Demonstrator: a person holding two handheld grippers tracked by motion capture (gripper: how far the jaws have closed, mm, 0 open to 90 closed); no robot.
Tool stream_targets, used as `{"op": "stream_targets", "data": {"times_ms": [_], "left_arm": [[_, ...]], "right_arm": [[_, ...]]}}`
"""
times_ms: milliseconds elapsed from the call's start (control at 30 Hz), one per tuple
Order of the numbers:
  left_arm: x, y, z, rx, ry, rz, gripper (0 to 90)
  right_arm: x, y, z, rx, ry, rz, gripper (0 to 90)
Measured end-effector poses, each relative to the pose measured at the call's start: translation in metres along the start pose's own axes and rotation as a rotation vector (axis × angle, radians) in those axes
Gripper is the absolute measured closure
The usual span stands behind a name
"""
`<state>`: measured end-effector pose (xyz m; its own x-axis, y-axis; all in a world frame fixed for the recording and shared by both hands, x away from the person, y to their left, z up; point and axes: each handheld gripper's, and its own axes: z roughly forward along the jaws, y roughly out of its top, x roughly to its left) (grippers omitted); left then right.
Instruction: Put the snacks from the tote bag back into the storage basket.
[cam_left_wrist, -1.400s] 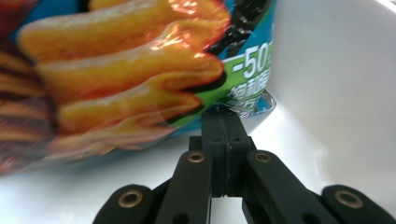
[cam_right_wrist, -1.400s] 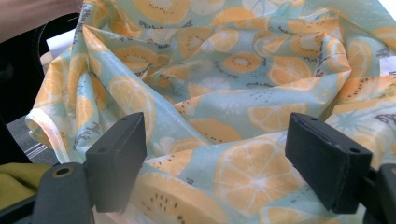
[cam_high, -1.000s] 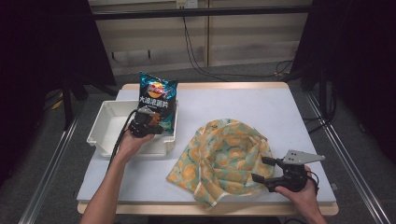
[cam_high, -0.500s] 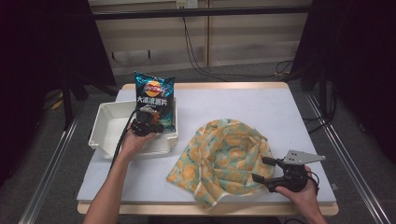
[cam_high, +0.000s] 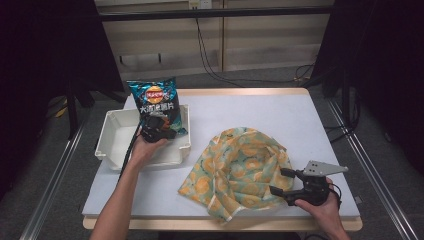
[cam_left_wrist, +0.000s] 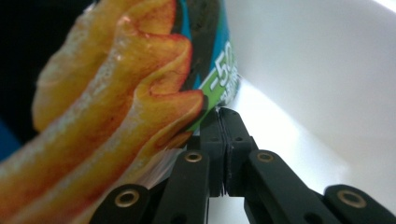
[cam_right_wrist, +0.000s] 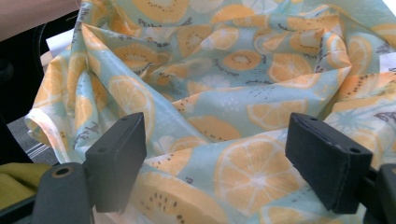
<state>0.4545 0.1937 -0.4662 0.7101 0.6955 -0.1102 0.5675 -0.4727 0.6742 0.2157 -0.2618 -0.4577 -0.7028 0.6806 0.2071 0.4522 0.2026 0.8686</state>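
Two claws: left claw (cam_left_wrist: 219, 122) clenched on chip bag (cam_high: 156, 100) edge, right claw (cam_right_wrist: 224, 168) released by cloth (cam_right_wrist: 224, 74).

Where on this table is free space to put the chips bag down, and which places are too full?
The widest bare patch of the table is the far half, behind the fruit-print cloth and right of the white bin. A narrower strip lies right of the cloth. It is crowded near the front: the cloth, the right gripper, and the left gripper pinching the chips bag over the bin.

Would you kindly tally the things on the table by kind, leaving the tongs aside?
Crisp bag: 1
White bin: 1
Fruit-print cloth: 1
Total: 3
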Motion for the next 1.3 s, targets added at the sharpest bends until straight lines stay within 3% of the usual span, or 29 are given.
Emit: {"op": "stream_targets", "data": {"times_ms": [100,200,233,333,433,500,567,600,633,700,1033,1167,1300], "left_arm": [[-0.001,0.000,0.001,0.021,0.005,0.019,89.8],[-0.002,-0.001,0.001,0.018,0.003,0.009,89.9],[-0.001,-0.002,-0.001,0.036,0.004,0.024,89.9],[0.001,-0.006,-0.004,0.023,-0.001,0.004,89.6],[0.001,-0.010,-0.009,0.015,-0.007,0.009,89.4],[0.003,-0.013,-0.012,0.034,-0.003,0.027,89.5],[0.003,-0.016,-0.013,0.010,-0.016,0.007,89.4],[0.004,-0.016,-0.015,0.029,-0.023,0.026,89.3],[0.003,-0.018,-0.015,0.007,-0.014,0.006,89.2],[0.003,-0.019,-0.018,0.014,-0.020,0.032,88.8],[-0.006,-0.023,-0.031,-0.025,-0.033,0.043,87.8],[-0.020,-0.020,-0.044,-0.068,-0.038,0.104,86.6],[-0.024,-0.022,-0.051,-0.106,-0.066,0.080,83.5]], "right_arm": [[0.000,0.000,0.000,0.001,0.002,0.001,20.4],[-0.001,-0.001,-0.001,0.002,-0.001,0.007,20.4],[0.000,-0.001,-0.002,0.001,-0.001,0.004,20.4],[0.000,-0.001,-0.003,-0.002,-0.007,0.006,20.4],[-0.001,-0.001,-0.003,-0.001,-0.009,0.007,20.4],[-0.001,-0.001,-0.002,-0.001,-0.007,0.003,20.4],[0.000,-0.001,-0.002,0.000,-0.003,0.002,20.4],[0.000,0.000,-0.002,0.002,-0.003,0.005,20.4],[0.000,0.000,-0.001,0.002,-0.004,0.004,20.4],[0.000,0.000,-0.001,0.003,-0.003,0.005,20.4],[0.000,0.000,-0.001,0.002,-0.003,0.003,20.4],[0.000,0.000,-0.001,0.003,-0.005,0.005,20.4],[0.000,0.001,-0.001,0.000,-0.010,0.003,20.4]]}}
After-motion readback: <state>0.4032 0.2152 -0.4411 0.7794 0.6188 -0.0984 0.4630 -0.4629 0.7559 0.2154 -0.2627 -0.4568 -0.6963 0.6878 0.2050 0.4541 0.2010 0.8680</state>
